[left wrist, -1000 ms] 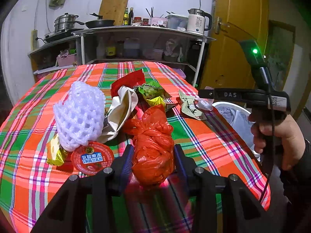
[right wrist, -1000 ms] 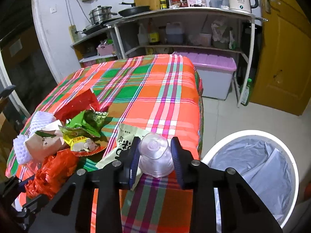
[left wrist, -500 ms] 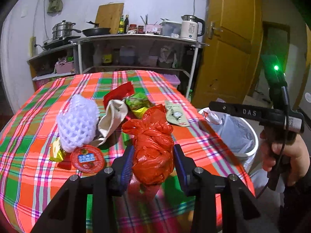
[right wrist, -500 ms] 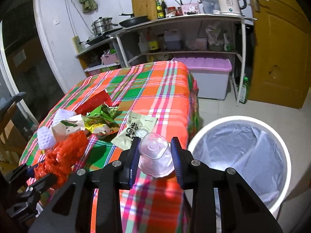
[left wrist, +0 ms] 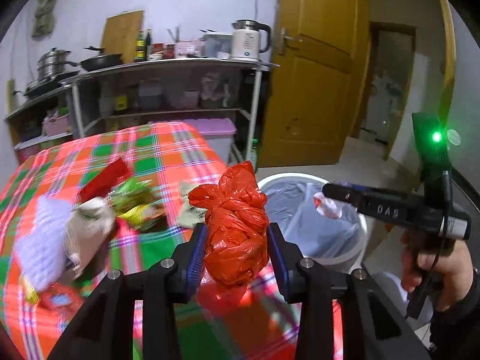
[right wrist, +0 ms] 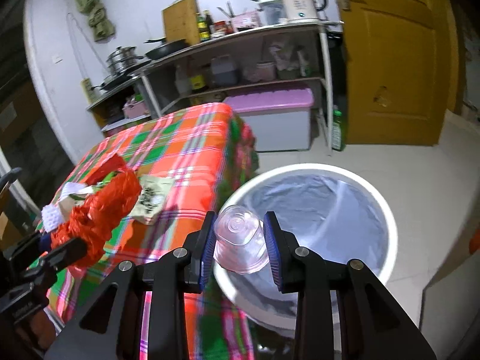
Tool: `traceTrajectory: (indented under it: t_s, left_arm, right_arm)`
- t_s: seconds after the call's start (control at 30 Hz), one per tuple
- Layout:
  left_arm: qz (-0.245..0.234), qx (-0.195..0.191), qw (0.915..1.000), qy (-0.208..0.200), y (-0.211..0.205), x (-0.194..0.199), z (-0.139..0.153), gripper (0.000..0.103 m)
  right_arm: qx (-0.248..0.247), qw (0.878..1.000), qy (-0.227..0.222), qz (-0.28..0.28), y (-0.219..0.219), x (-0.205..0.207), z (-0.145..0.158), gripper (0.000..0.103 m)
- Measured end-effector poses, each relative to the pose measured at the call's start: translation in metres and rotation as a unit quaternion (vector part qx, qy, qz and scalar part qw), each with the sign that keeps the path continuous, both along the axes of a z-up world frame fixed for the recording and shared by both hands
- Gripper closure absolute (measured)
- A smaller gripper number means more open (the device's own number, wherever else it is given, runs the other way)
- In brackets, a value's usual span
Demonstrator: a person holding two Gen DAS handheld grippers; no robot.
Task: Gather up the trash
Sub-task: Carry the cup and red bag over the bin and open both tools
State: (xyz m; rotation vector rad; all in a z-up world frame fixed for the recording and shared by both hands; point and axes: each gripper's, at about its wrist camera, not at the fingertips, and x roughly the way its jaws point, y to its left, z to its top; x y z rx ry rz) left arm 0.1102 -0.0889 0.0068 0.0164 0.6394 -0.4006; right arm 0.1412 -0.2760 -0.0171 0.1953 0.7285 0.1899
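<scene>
Trash in both grippers: the left gripper (left wrist: pixel 237 249), raised above the near edge of the plaid surface (left wrist: pixel 168 150), has its jaws clamped on a knotted red plastic bag (left wrist: pixel 237 231). The right gripper (right wrist: pixel 240 240), level over the near-left rim of the white lined bin (right wrist: pixel 387 216), pinches a clear plastic cup (right wrist: pixel 240 240), base facing forward. Blurred wrappers (left wrist: pixel 132 204) lie to the left on the surface.

- A home kitchen that doubles as an eating room.
- A metal shelf rack (right wrist: pixel 240 60) carries an electric kettle (right wrist: pixel 300 0), a frying pan (right wrist: pixel 166 48), stacked steel pots (right wrist: pixel 121 58), sauce bottles (right wrist: pixel 204 27) and a wooden cutting board (right wrist: pixel 180 19).
- A table under a plaid tablecloth (right wrist: pixel 186 144) stands near a yellow wooden door (right wrist: pixel 396 60).
</scene>
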Motion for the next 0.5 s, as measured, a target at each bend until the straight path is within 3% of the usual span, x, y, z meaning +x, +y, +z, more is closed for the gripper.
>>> traceTrajectory:
  t_s: [0.5]
  left_arm:
    - [-0.073, -0.020, 0.9964, 0.038, -0.078, 0.056, -0.021, 0.062]
  right_arm:
    - [0.002, 0.998, 0.044, -0.055, -0.054, 0.010, -0.036, 0.070]
